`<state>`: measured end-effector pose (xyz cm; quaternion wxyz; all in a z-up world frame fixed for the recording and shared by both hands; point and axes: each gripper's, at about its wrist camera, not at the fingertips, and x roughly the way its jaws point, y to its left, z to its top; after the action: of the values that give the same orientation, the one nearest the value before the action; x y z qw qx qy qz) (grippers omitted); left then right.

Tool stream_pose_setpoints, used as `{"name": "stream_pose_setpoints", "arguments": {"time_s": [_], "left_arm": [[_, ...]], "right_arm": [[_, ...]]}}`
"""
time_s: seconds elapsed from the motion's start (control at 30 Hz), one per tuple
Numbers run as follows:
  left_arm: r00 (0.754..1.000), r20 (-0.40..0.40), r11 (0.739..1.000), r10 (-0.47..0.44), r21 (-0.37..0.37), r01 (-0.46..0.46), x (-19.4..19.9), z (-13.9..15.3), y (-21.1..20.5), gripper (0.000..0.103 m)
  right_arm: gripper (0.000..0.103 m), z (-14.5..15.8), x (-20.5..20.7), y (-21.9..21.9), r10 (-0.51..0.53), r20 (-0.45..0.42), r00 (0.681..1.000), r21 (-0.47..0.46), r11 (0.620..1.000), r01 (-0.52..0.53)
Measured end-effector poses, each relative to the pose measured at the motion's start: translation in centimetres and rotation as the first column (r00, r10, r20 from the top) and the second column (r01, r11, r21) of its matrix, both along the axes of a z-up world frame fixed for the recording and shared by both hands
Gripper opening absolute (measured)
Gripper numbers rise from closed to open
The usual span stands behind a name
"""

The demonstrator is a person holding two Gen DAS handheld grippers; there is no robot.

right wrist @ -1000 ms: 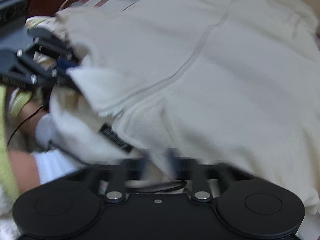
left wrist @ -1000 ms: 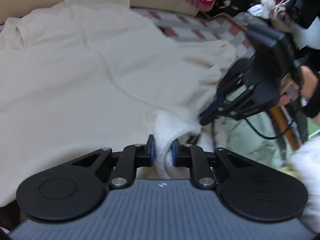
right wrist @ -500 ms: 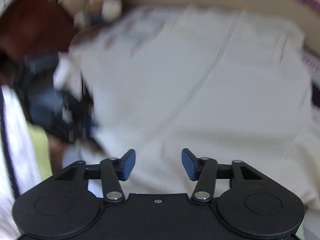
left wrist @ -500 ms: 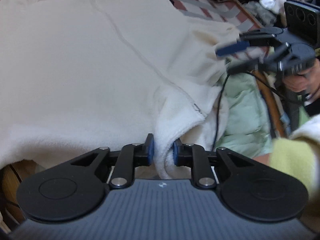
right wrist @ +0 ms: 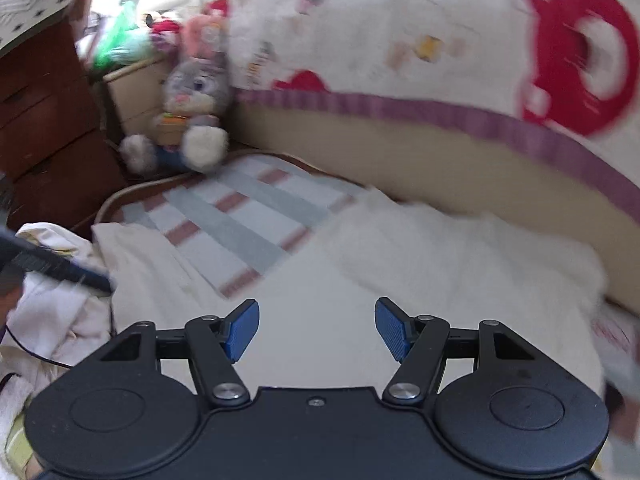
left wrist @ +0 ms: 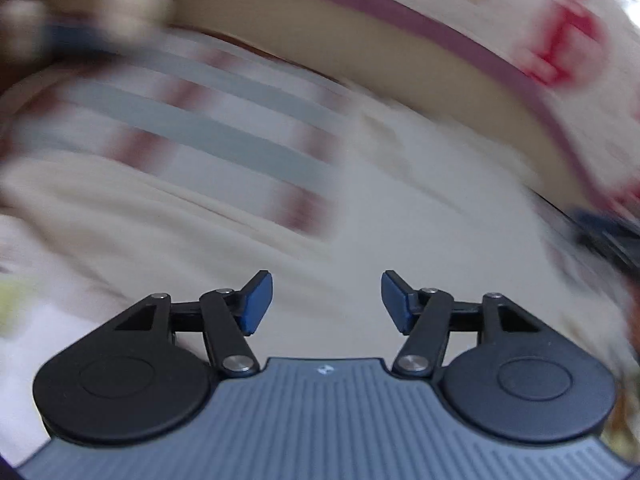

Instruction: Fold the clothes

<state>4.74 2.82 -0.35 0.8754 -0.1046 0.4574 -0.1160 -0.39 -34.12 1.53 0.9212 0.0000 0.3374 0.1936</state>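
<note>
Bedding fills the background: a checked sheet (left wrist: 208, 128) with grey and red-brown stripes covers the bed, and behind it a cream blanket (left wrist: 520, 32) with red prints and a purple band rises up. From the left wrist view, which is much blurred, the left gripper (left wrist: 327, 302) has its jaws wide apart with nothing between them. Below and in front of it lies the cream fleece garment (left wrist: 400, 216), spread over the sheet.

From the right wrist view, the right gripper (right wrist: 317, 330) also has its jaws wide and empty, above the same cream fleece garment (right wrist: 440, 264). One part of the garment reaches to the left, another is bunched at the right near the blanket (right wrist: 400, 32), and the sheet (right wrist: 240, 216) shows between them. A plush rabbit (right wrist: 188, 120) sits at the bed head beside a wooden drawer unit (right wrist: 44, 112).

I judge that the fold is not complete, because the cloth lies uneven. To do well, each gripper should take one clear edge or corner, not a thick bunch, and both should lift together so the fabric stays flat.
</note>
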Motion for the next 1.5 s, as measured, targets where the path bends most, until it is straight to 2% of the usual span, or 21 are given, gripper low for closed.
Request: {"name": "stream_pose_setpoints", "arguments": {"time_s": [0.03, 0.1, 0.17, 0.27, 0.3, 0.4, 0.53, 0.6, 0.7, 0.77, 0.8, 0.83, 0.87, 0.9, 0.93, 1.0, 1.1, 1.2, 1.27, 1.4, 1.5], "left_arm": [[0.997, 0.022, 0.997, 0.078, 0.025, -0.078, 0.8, -0.3, 1.4, 0.062], [0.969, 0.034, 0.967, 0.247, 0.055, -0.248, 2.7, -1.2, 4.5, 0.063], [0.921, 0.023, 0.918, 0.390, 0.073, -0.390, 4.5, -2.2, 7.4, 0.066], [0.848, -0.015, 0.844, 0.529, 0.105, -0.525, 7.2, -4.1, 10.3, 0.067], [0.838, -0.017, 0.832, 0.545, 0.132, -0.538, 7.8, -4.7, 10.5, 0.067], [0.835, -0.039, 0.821, 0.549, 0.214, -0.529, 9.5, -6.6, 10.6, 0.067], [0.791, -0.094, 0.791, 0.605, 0.190, -0.582, 9.7, -8.4, 11.4, 0.067], [0.776, -0.094, 0.776, 0.624, 0.194, -0.601, 10.2, -9.3, 11.8, 0.070], [0.752, -0.095, 0.752, 0.652, 0.201, -0.627, 11.0, -10.6, 12.4, 0.084], [0.736, -0.095, 0.736, 0.671, 0.206, -0.645, 11.5, -11.6, 12.8, 0.083], [0.734, -0.085, 0.733, 0.674, 0.206, -0.649, 11.5, -11.9, 12.8, 0.078], [0.747, -0.060, 0.742, 0.662, 0.198, -0.641, 11.2, -11.8, 12.6, 0.052], [0.765, -0.042, 0.758, 0.642, 0.180, -0.627, 10.8, -11.4, 12.2, 0.034], [0.782, -0.023, 0.774, 0.623, 0.162, -0.612, 10.5, -11.0, 11.9, 0.007], [0.795, 0.005, 0.786, 0.606, 0.147, -0.601, 10.0, -10.4, 11.6, 0.008], [0.825, 0.118, 0.813, 0.552, 0.144, -0.565, 8.9, -8.2, 10.0, 0.008], [0.881, 0.245, 0.883, 0.405, 0.143, -0.447, 7.0, -4.5, 6.3, 0.008], [0.921, 0.286, 0.955, 0.266, 0.052, -0.292, 5.2, -1.7, 2.5, 0.008], [0.938, 0.304, 0.986, 0.165, -0.021, -0.166, 3.9, -0.2, -0.7, 0.008], [0.924, 0.379, 0.997, 0.055, -0.068, -0.032, 0.6, 2.1, -8.2, 0.008], [0.909, 0.410, 0.993, -0.072, -0.059, 0.105, -2.3, 1.7, -14.6, 0.011]], "right_arm": [[0.069, -0.3, 0.8, 1.0, 0.029, 0.018, 0.999, -0.002, 1.000, -0.029], [0.069, -1.3, 2.3, 3.4, 0.089, 0.052, 0.995, -0.013, 0.996, -0.089], [0.065, -2.3, 3.0, 5.7, 0.154, 0.064, 0.986, -0.023, 0.988, -0.153], [0.061, -4.4, 4.1, 8.6, 0.242, 0.035, 0.970, 0.011, 0.970, -0.243], [0.060, -4.9, 3.9, 9.1, 0.257, 0.021, 0.966, 0.027, 0.966, -0.257], [0.052, -6.4, 3.8, 10.4, 0.273, -0.014, 0.962, 0.045, 0.961, -0.272], [0.030, -8.0, 3.8, 10.1, 0.239, -0.084, 0.967, 0.054, 0.971, -0.235], [0.030, -8.5, 3.9, 9.5, 0.208, -0.115, 0.972, 0.056, 0.978, -0.202], [0.032, -8.6, 3.9, 8.3, 0.176, -0.133, 0.975, 0.096, 0.982, -0.164], [0.034, -8.4, 3.7, 7.3, 0.177, -0.145, 0.973, 0.165, 0.974, -0.153], [0.035, -8.3, 3.7, 6.9, 0.178, -0.154, 0.972, 0.202, 0.968, -0.146], [0.037, -8.3, 3.6, 6.4, 0.173, -0.163, 0.971, 0.236, 0.963, -0.132], [0.037, -8.5, 3.5, 6.0, 0.167, -0.178, 0.970, 0.260, 0.958, -0.117], [0.037, -8.8, 3.5, 5.7, 0.155, -0.189, 0.970, 0.269, 0.958, -0.101], [0.037, -9.1, 3.5, 5.3, 0.143, -0.201, 0.969, 0.277, 0.957, -0.084], [0.037, -9.7, 3.4, 4.7, 0.119, -0.225, 0.967, 0.292, 0.955, -0.050], [0.037, -10.3, 3.2, 3.4, 0.101, -0.266, 0.959, 0.324, 0.946, -0.010], [0.037, -10.0, 2.9, 2.1, 0.079, -0.273, 0.959, 0.348, 0.937, 0.022], [0.037, -9.6, 2.8, 1.1, 0.062, -0.274, 0.960, 0.356, 0.933, 0.042], [0.037, -8.2, 2.5, -1.1, 0.024, -0.277, 0.961, 0.353, 0.932, 0.079], [0.037, -7.1, 2.8, -3.4, -0.033, -0.272, 0.962, 0.329, 0.936, 0.125]]}}
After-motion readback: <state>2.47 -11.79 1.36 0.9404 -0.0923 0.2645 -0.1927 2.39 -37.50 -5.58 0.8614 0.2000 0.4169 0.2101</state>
